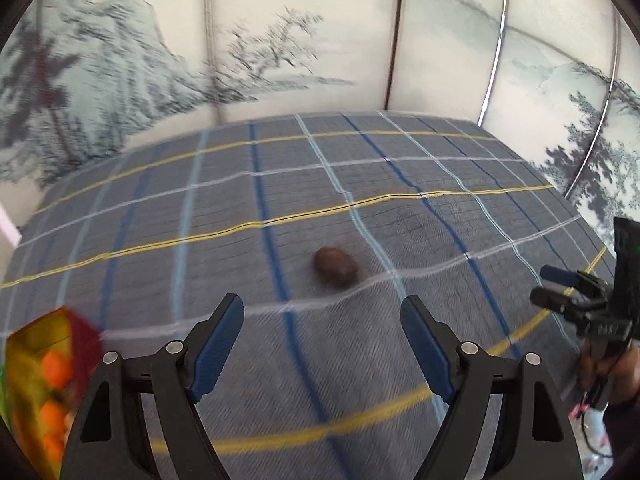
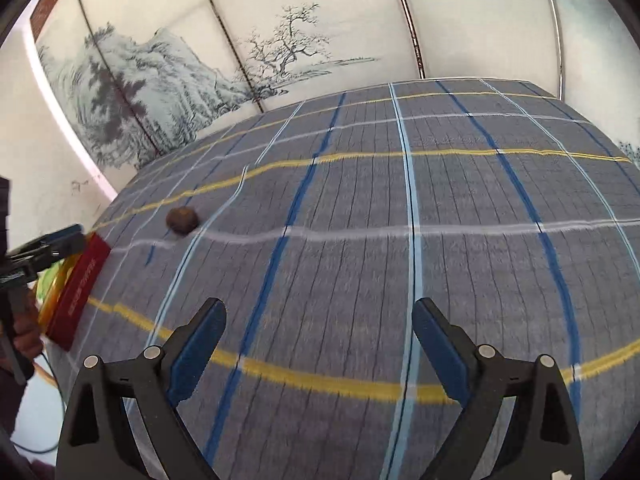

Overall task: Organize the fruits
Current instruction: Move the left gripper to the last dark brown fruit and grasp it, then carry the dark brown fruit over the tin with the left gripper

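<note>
- A painted screen (image 1: 280,52) with misty mountains and bare trees stands along the far edge, its panels joined by thin dark and metal strips.
- A grey checked tablecloth (image 2: 360,208) with blue, white and yellow stripes covers the whole table, with a slight ripple across the middle.
- A box (image 1: 36,372) with red and yellow sides sits at the near left corner of the cloth; orange fruits (image 1: 56,368) show inside it, though the picture is blurred there.
- The left gripper (image 1: 322,316) hangs above the cloth, jaws spread wide, nothing between its blue pads (image 1: 218,348). The box lies just to its left.
- The right gripper (image 2: 318,320) hangs over bare cloth, jaws spread wide and empty. In the left wrist view it shows at the right edge, held by a hand (image 1: 608,364).
- A single brown fruit (image 1: 335,267), oval and dull-skinned, lies alone on the cloth just ahead of the left gripper, apart from the box and well to the left of the right gripper.
</note>
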`<state>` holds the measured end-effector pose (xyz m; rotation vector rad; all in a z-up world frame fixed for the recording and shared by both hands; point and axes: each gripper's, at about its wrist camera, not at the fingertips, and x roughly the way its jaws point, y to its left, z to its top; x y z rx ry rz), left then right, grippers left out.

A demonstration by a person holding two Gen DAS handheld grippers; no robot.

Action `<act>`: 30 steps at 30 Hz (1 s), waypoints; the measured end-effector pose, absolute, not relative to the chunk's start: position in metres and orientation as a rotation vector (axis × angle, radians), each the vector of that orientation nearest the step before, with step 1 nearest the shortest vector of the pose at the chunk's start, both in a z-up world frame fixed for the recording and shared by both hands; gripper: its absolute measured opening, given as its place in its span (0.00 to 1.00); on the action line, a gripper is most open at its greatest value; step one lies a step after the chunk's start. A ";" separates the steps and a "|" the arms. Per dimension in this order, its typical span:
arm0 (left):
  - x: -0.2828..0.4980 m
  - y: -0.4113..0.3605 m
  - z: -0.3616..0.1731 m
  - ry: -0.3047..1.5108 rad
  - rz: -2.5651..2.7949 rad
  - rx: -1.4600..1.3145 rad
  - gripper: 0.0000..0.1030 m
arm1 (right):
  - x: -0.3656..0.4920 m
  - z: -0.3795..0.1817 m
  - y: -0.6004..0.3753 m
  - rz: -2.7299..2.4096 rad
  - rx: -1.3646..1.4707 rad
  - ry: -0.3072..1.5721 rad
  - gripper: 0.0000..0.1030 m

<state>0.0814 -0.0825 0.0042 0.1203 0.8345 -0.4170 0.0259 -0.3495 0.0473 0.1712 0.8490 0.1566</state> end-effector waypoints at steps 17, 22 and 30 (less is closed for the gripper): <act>0.152 -0.129 -0.063 0.999 -0.435 0.129 0.37 | 0.036 0.038 -0.348 0.217 0.210 0.880 0.90; 0.127 -0.099 -0.037 0.973 -0.435 0.060 0.37 | 0.039 0.036 -0.348 0.216 0.207 0.893 0.90; 0.047 -0.029 0.013 0.900 -0.371 -0.029 0.38 | 0.041 0.035 -0.344 0.202 0.179 0.899 0.90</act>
